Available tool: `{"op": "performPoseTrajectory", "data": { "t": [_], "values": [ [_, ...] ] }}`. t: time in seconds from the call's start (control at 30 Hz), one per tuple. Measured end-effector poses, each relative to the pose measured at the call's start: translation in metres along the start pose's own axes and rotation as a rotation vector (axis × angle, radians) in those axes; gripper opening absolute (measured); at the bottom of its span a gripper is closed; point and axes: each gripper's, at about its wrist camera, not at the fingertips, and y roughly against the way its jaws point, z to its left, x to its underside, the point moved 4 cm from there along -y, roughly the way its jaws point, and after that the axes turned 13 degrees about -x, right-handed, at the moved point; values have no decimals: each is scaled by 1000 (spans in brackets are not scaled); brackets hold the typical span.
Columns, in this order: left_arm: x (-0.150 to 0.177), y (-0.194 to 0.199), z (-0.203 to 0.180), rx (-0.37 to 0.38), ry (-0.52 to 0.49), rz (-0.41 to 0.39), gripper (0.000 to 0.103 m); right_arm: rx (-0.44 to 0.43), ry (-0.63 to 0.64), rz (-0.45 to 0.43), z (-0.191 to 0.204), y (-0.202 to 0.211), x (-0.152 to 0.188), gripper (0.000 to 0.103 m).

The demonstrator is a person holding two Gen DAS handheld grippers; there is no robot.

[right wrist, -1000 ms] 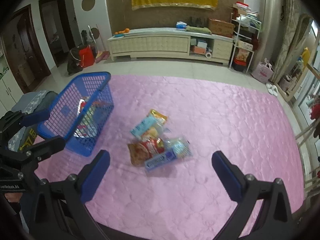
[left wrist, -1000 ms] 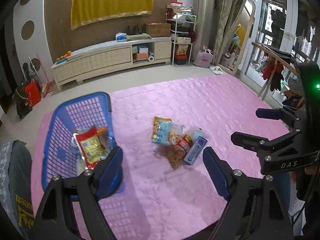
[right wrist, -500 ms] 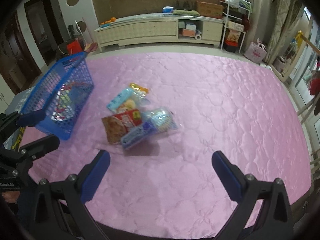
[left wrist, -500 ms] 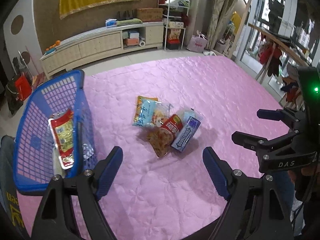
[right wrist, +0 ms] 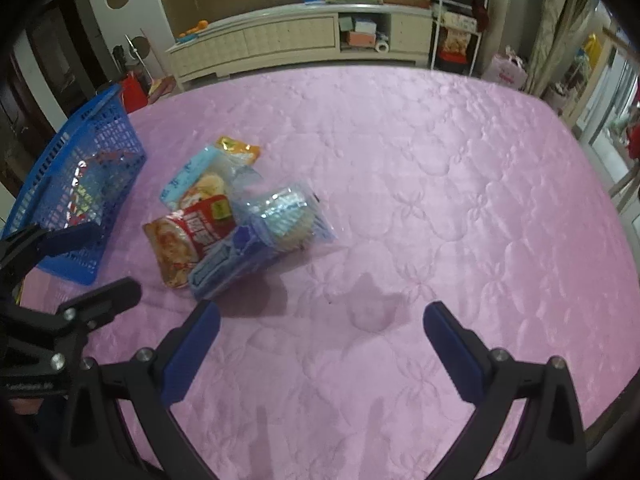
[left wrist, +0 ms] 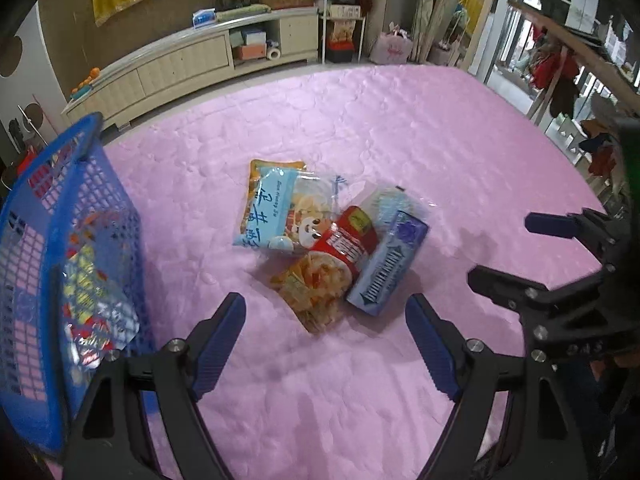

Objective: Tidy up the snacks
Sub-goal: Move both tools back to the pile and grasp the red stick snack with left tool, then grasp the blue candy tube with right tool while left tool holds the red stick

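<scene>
My left tongs [left wrist: 322, 340] are spread wide with nothing between the blue pads, aimed down at the pink quilted mat [left wrist: 400, 128]. My right tongs [right wrist: 320, 348] are spread wide too and carry nothing.

Just ahead of the left tongs lies the heap of snacks: a red noodle packet [left wrist: 324, 268] nearest me, a long blue box [left wrist: 386, 268] touching its right side, a clear bag of cakes [right wrist: 286, 216] behind that, and a light blue pouch [left wrist: 272, 208] lying over an orange packet [left wrist: 276, 166] at the far end. The blue basket [left wrist: 52, 208] stands off to the left (it has packets in it already).

All of it looks light. I expect the film bags to be slick and crinkly and the cakes to crush easily, so I'd pinch a sealed edge gently. The box looks stiff, so I'd grip it across its narrow sides.
</scene>
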Motion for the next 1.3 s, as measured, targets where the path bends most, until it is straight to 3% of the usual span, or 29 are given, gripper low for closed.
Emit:
{"op": "performPoseTrajectory", "data": {
  "t": [0.2,0.37,0.5,0.67,0.8,0.9,1.3],
  "values": [
    [-10,-33,5,31,55,65,80,-19,2,-1,-6,-8,0,103],
    [-14,-42,2,67,56,90,41,-29,-27,12,-14,-10,2,103],
    [-9,-35,-3,115,48,93,33,-26,-39,18,-18,-10,6,103],
    [0,-26,-25,91,-33,76,19,-23,-50,23,-17,-6,11,103],
    [0,-22,-33,48,-59,65,14,-20,-40,25,-12,-2,13,103],
    [0,-15,-30,67,-37,58,8,-24,-35,20,-8,3,12,103],
    [0,13,-1,71,36,-16,7,-32,42,45,1,-2,-13,103]
  ]
}}
